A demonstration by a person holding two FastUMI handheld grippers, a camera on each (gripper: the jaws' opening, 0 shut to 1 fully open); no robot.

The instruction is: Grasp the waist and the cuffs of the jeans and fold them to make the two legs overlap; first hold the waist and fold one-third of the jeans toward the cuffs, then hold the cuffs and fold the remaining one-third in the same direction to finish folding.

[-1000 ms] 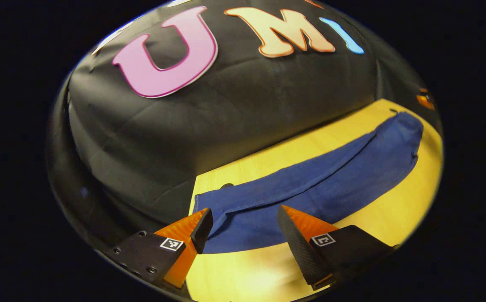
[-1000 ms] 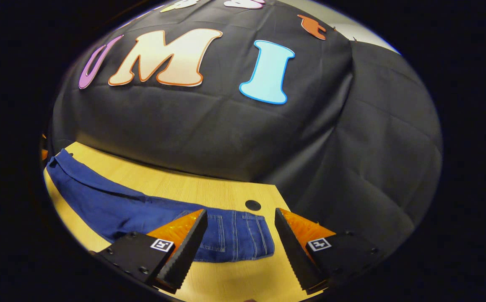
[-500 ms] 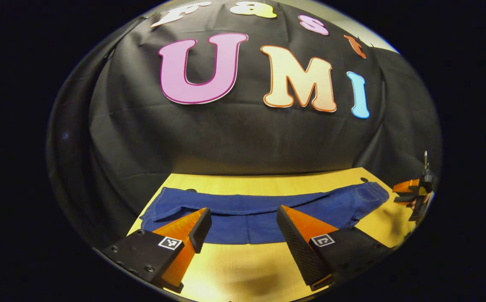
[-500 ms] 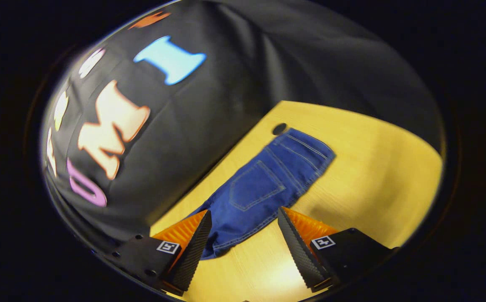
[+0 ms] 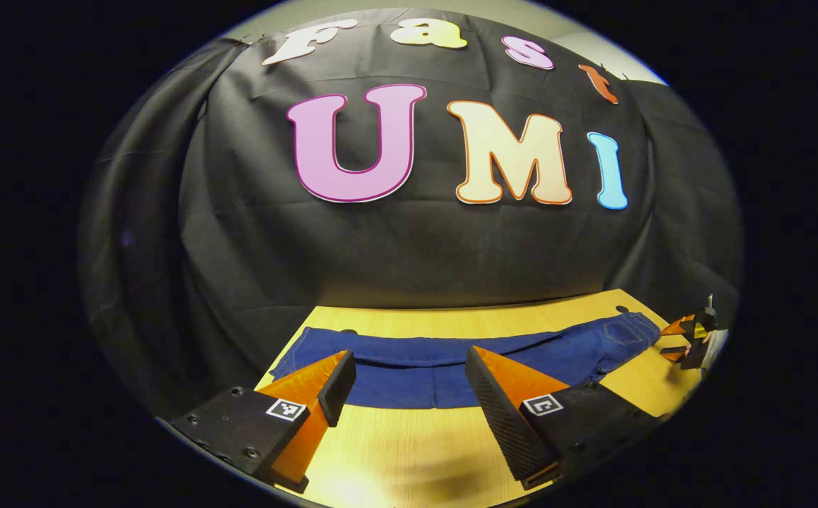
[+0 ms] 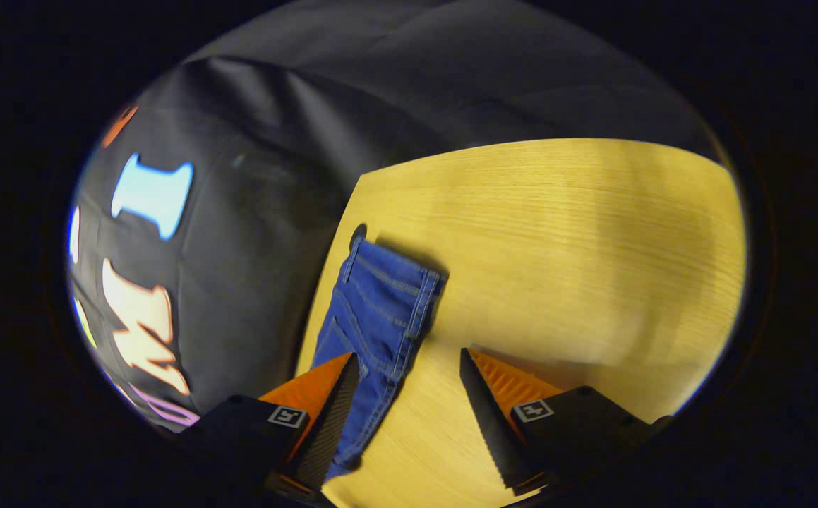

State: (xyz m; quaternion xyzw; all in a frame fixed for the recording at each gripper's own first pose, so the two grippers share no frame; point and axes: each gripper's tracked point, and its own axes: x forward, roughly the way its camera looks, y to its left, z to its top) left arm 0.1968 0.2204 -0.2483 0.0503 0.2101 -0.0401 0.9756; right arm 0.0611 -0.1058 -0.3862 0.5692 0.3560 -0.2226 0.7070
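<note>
Blue jeans [image 5: 451,360] lie flat along the back of the wooden table [image 5: 409,451], legs overlapped, cuffs at the left and waist at the right. My left gripper [image 5: 409,395] hovers open over the table's front side, just short of the legs. In the right gripper view the waist end of the jeans [image 6: 377,303] runs up from the lower left. My right gripper [image 6: 405,398] is open above the table, the near edge of the jeans passing by its left finger. The right gripper [image 5: 687,335] also appears at the far right of the left gripper view, beside the waist.
A small dark round hole [image 6: 358,233] sits in the table by the waist corner. The black cloth wall [image 5: 409,240] stands close behind the jeans. Bare wood [image 6: 578,247] spreads to the right of the waist.
The left gripper has swung level and pulled back, facing the wall squarely. The right gripper has rolled and turned, so the waist now runs upward at its left. Both stay open.
</note>
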